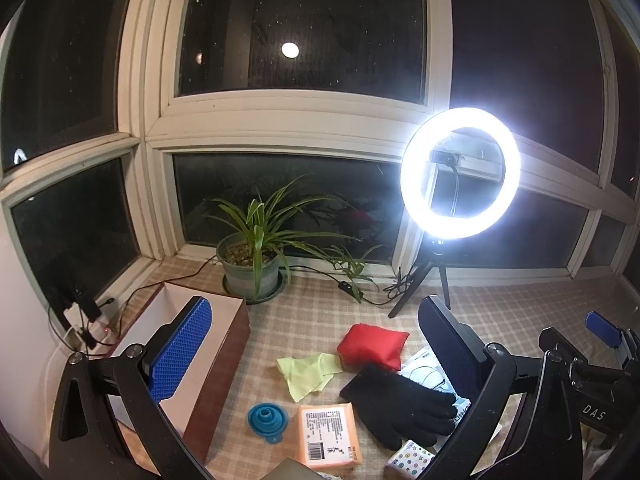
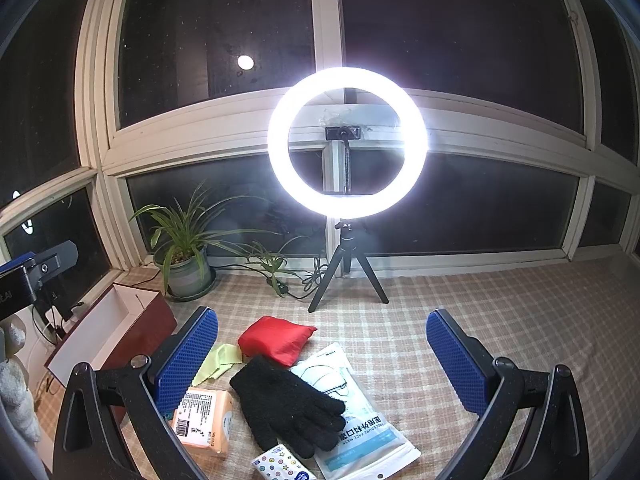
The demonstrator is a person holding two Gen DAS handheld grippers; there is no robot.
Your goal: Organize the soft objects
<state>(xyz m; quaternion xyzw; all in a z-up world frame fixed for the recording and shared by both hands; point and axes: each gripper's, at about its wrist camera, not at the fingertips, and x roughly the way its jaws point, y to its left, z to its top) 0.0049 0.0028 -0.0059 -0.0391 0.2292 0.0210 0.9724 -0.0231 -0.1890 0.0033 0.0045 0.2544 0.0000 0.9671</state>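
Checked tablecloth [image 2: 500,320] by night window | we are hovering left gripper [image 1: 316,344] and right gripper [image 2: 322,354], jaws wide, empty | starting: likely glove [image 2: 280,400] into box [image 2: 120,320] next.

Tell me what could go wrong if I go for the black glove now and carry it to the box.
1. The black glove lies partly on the face mask packet; a deep pinch may lift both.
2. The red pillow touches the glove's cuff and could get dragged.
3. The box sits near the potted plant and cables, which a wide swing of the open left gripper might snag.
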